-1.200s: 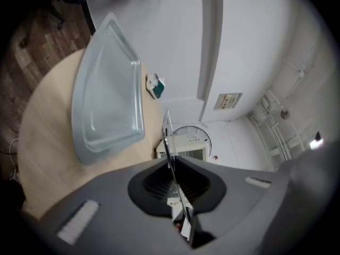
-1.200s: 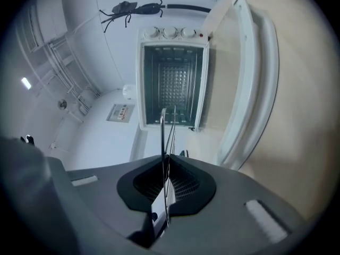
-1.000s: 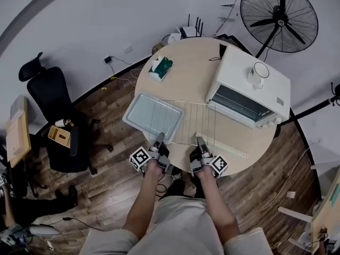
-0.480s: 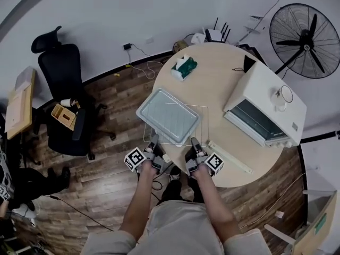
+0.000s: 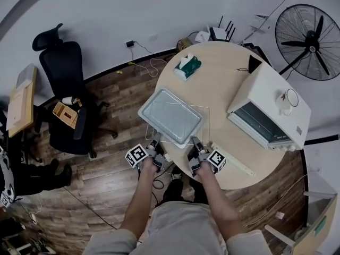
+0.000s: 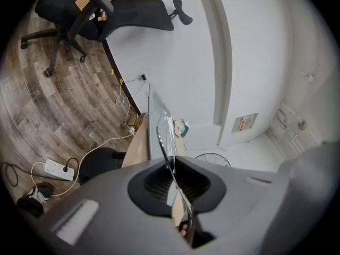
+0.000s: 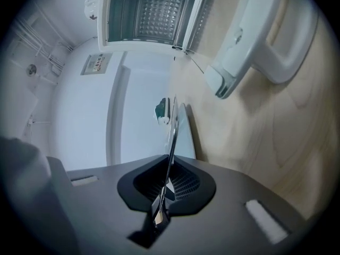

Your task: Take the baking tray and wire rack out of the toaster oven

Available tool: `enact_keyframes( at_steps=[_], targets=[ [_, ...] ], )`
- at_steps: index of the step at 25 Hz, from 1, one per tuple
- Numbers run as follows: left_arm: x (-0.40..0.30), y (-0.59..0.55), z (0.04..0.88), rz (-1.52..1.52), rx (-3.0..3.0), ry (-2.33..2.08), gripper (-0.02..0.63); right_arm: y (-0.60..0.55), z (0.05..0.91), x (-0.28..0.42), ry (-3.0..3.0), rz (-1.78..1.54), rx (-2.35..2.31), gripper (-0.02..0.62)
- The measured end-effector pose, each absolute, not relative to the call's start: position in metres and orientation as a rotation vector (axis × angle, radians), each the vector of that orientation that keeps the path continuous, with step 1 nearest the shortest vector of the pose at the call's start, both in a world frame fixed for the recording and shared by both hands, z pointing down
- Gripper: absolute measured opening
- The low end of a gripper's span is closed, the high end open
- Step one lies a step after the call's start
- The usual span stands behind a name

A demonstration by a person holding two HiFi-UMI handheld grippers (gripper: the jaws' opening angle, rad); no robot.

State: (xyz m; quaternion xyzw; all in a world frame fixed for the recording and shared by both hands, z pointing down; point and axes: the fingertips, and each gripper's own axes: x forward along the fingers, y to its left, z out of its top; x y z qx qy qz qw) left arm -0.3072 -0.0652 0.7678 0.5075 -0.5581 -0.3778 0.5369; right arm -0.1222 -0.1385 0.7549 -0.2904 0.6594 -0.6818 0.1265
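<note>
Wire rack (image 5: 183, 125), a thin silver grid, is stretching straight ahead of both sets of jaws, over the grey baking tray (image 5: 167, 113) on the round wooden table (image 5: 223, 78). Left gripper (image 5: 154, 142) and right gripper (image 5: 194, 143) are reaching forward side by side, each clamping the rack's near edge wire. Its wires are barely showing from above, so whether it is touching the tray cannot be told.

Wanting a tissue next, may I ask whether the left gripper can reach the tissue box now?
Probably not: the left gripper is shut on the wire rack, and the baking tray lies between it and the tissue box.
</note>
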Motion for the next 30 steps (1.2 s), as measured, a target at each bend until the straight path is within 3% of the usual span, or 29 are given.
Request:
enact_keyframes(
  at_steps=[14,20,30],
  targets=[
    [-0.314,-0.066,0.787,-0.638,1.218,-1.43,0.064,-0.129,0.783,-0.126,2.149,-2.084,-0.997,0.012],
    [-0.322,-0.063,0.806,-0.435,1.206,-1.551,0.156,-0.126,0.797,-0.122,2.288,-2.106,-1.122,0.073],
    [-0.337,-0.073,0.81,-0.406,1.192,-1.642,0.161,-0.093,0.796,-0.132,2.28,-2.411,-0.85,0.101]
  ],
)
